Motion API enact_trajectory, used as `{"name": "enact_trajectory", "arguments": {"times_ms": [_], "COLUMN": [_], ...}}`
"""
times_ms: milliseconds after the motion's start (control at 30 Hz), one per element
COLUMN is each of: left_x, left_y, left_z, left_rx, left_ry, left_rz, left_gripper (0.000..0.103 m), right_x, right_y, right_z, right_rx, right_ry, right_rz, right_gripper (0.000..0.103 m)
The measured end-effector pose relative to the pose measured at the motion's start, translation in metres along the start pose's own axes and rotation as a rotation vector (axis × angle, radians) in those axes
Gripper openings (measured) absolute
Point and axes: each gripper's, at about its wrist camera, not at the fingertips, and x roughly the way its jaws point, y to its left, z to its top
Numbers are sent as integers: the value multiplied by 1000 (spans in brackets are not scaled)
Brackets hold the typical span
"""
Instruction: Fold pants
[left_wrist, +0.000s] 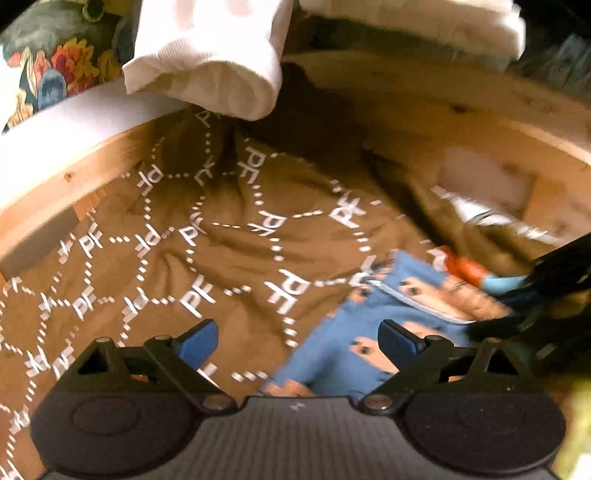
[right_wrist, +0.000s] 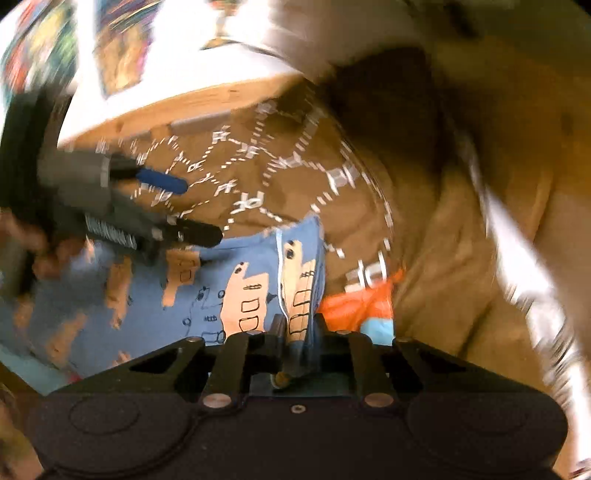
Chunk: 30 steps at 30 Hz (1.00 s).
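The blue pants (left_wrist: 354, 332) with tan animal prints and an orange waistband lie on a brown cloth (left_wrist: 229, 229) printed with white "PF" letters. My left gripper (left_wrist: 299, 338) is open and empty, its blue pads just above the pants' near edge. In the right wrist view the pants (right_wrist: 207, 291) spread to the left, with an orange band (right_wrist: 362, 302) to the right. My right gripper (right_wrist: 299, 328) is shut on a fold of the pants. The left gripper (right_wrist: 192, 206) shows open at the left of the right wrist view. The right gripper (left_wrist: 546, 284) shows at the right edge of the left wrist view.
A wooden frame edge (left_wrist: 66, 184) runs along the far left of the brown cloth. White folded fabric (left_wrist: 210, 62) lies at the back, beside a floral cushion (left_wrist: 55, 62). More wood (left_wrist: 461, 110) sits at the back right. The right wrist view is motion-blurred.
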Motion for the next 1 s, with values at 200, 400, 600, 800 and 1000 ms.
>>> {"name": "enact_trajectory", "arguments": {"times_ms": [200, 400, 600, 800, 1000], "left_x": [-7, 4, 22, 38, 46], "left_y": [12, 7, -9, -8, 5], "left_z": [13, 39, 55, 42, 22], "left_rx": [-217, -388, -397, -441, -507], "left_ry": [86, 151, 247, 310, 328], "left_rz": [-200, -250, -153, -105, -124], "left_gripper": [96, 91, 86, 65, 22], "right_x": [2, 11, 14, 16, 13], "right_y": [74, 102, 125, 139, 134], "right_z": [-17, -29, -42, -49, -51], "right_rx": [-351, -476, -568, -621, -587], "right_ry": [-64, -74, -82, -91, -100], "right_rz": [-198, -294, -332, -339, -335], "right_gripper": [15, 15, 15, 15, 25]}}
